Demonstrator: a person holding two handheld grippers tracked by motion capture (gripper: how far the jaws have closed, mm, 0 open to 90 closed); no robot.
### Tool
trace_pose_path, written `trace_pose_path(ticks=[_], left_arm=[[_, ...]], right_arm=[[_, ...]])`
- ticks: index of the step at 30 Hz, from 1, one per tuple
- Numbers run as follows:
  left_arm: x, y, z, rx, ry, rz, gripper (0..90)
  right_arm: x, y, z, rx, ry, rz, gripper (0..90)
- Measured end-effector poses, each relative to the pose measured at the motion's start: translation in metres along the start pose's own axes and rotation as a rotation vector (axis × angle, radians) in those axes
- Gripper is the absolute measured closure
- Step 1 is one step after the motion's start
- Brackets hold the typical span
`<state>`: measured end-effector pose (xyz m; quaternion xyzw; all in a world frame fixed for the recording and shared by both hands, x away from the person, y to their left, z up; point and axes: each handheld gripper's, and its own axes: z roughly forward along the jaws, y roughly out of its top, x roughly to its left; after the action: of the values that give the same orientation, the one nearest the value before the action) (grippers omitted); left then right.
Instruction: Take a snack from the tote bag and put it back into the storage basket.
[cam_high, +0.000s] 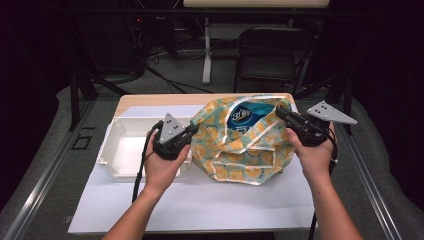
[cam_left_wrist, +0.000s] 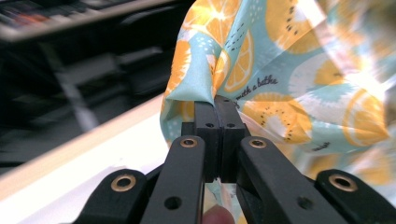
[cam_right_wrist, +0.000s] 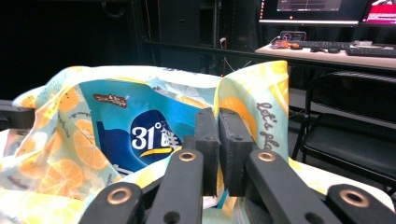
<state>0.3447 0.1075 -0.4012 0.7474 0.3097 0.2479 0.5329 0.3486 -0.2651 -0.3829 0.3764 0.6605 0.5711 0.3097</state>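
Both grippers (cam_high: 192, 131) (cam_high: 281, 113) pinch the bag's (cam_high: 240, 150) rim beside the bin (cam_high: 117, 150); thin fabric could slip, spilling the packet (cam_high: 247, 117).

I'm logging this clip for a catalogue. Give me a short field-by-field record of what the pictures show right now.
work in hand: a person holds a bag open from both sides with two tongs
bag: orange-slice print bag, mouth held open
contents: blue packet marked "31" inside the bag
left tongs: left tongs shut on the bag's left rim
right tongs: right tongs shut on the bag's right rim
nearby: white tray left of the bag
surface: table under a white sheet
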Motion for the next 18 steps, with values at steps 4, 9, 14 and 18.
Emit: trace_pose_path(ticks=[4, 9, 14, 18], left_arm=[[0.020, 0.012, 0.000, -0.040, -0.050, -0.098, 90.0], [0.055, 0.008, 0.015, -0.027, -0.114, -0.266, 90.0], [0.076, -0.014, 0.037, 0.105, -0.128, -0.371, 90.0], [0.070, -0.025, 0.045, 0.170, -0.114, -0.330, 88.9]], right_arm=[[-0.001, 0.009, 0.002, -0.007, 0.003, -0.009, 89.1], [-0.007, 0.025, 0.003, -0.030, -0.016, -0.006, 89.8], [-0.021, 0.030, 0.010, 0.007, -0.053, 0.037, 89.9], [-0.029, 0.022, 0.019, 0.063, -0.077, 0.038, 89.9]])
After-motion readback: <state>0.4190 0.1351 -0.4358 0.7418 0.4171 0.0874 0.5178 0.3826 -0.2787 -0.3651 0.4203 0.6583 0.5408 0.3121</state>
